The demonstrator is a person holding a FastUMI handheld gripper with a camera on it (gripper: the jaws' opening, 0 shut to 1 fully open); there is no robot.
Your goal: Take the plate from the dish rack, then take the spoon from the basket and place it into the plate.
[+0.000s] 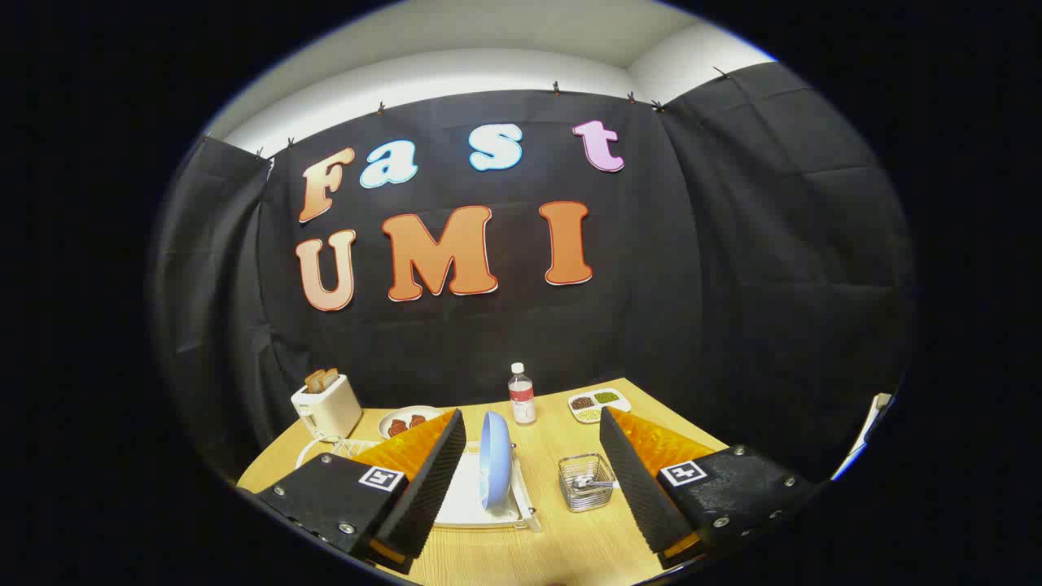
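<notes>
Table (562,456): crowded, so a wide swing risks the bottle (521,395) or toaster (327,404) being clipped. Rack (476,505): light, may be dragged if the plate (494,460) is pulled off-axis. Plate stands on edge in the rack, between the fingers; thin rim, slip likely if pinched shallow. Spoon (593,483) lies in the basket (586,482), right of the rack. Gripper (529,488) is held level, aimed far, spread wide, nothing held.
</notes>
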